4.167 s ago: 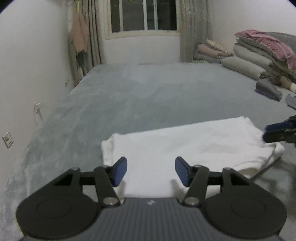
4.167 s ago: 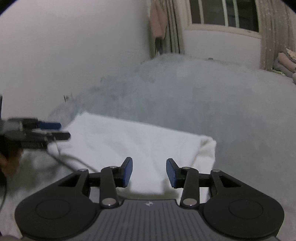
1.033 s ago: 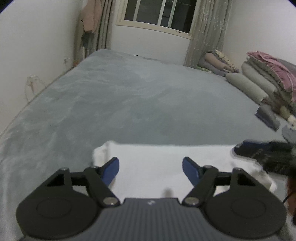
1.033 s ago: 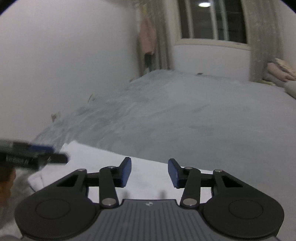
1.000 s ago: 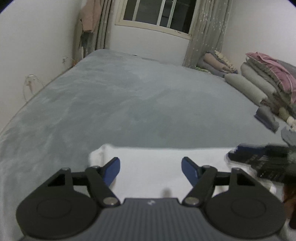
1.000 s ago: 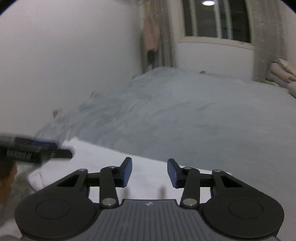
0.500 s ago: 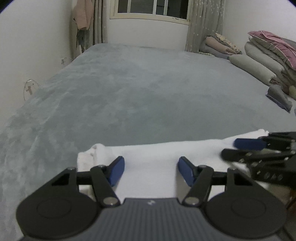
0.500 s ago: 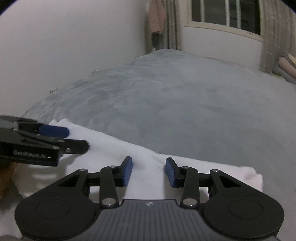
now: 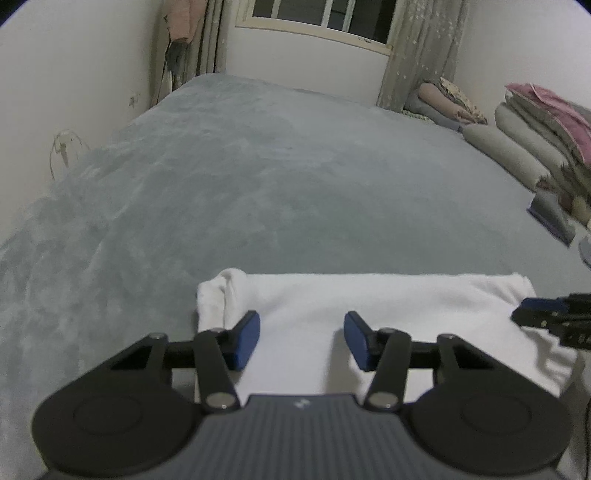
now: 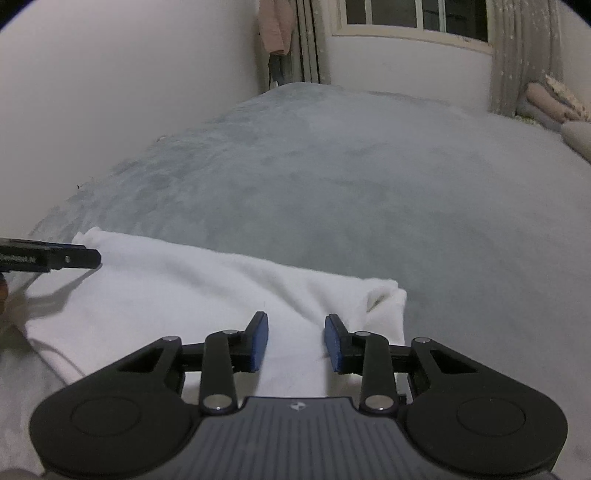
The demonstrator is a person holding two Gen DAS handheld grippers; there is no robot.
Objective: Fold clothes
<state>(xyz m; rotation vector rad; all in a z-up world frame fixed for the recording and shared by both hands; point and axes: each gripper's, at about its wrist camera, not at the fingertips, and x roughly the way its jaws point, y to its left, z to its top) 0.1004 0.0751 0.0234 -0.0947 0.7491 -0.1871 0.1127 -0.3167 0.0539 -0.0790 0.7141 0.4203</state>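
Item: white garment (image 9: 369, 306), folded into a long flat band, lying across the near edge of a grey bed cover (image 9: 295, 177); one end bunched into a small roll at the left in the left wrist view.

Writing: pale lettering is showing on the side of the left gripper (image 10: 48, 258) in the right wrist view, too blurred to read. A small pale logo mark is sitting on each gripper body; no legible brand.

Left gripper (image 9: 301, 339): jaws are closing, standing at a middling gap, blue pads (image 9: 245, 339) hovering over the garment's left part. Cloth is lying between them, but no pinch is showing.

Right gripper (image 10: 295, 345): jaws are closing, standing fairly narrow, over the garment's right end beside its rumpled corner. A ridge of cloth is running up between the pads (image 10: 258, 343); contact cannot be told.

Surroundings: window (image 9: 325, 14), curtains (image 9: 417, 51), stacked bedding (image 9: 535, 140) at the right.
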